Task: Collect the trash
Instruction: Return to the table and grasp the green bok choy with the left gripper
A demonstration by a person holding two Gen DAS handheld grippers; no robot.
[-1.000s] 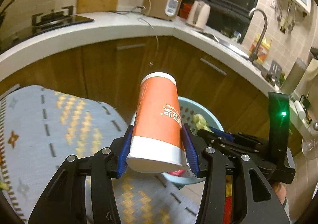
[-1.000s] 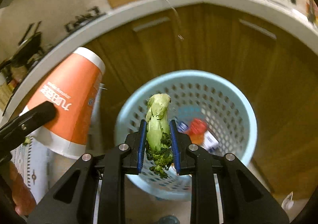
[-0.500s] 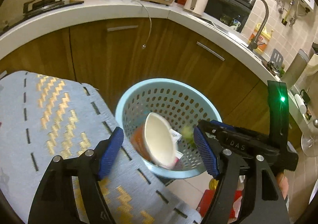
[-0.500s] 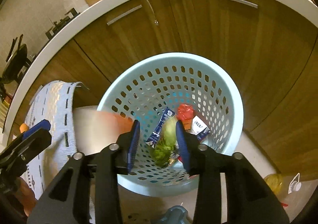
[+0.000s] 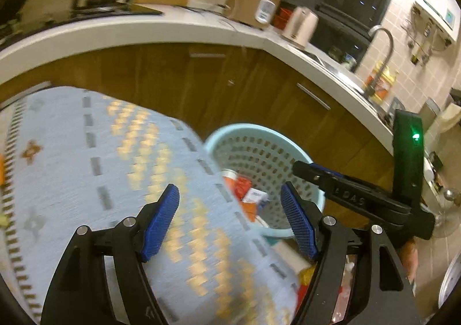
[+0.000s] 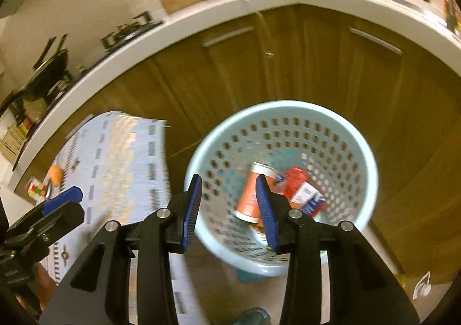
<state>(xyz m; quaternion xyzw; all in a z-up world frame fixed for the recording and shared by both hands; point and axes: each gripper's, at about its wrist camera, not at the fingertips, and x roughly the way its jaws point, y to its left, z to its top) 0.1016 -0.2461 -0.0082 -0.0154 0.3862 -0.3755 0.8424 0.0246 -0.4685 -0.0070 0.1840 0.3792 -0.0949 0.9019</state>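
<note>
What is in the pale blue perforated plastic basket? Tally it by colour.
Orange: 1, orange paper cup
Red: 1, crumpled red wrapper
White-and-blue: 1, small white-and-blue carton
Total: 3 visible in the pale blue perforated plastic basket; anything underneath is hidden.

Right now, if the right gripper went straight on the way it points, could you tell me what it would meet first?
Probably the light blue basket: the open right gripper points at its near rim and inner wall, with the orange cup lying just beyond. Depth is unclear.

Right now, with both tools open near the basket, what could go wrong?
The right tool hangs over the basket rim, so a careless move could clip and tip it. The left tool sits low over the tablecloth and might snag it. The views are blurred, so the orange cup looks settled but isn't certain.
</note>
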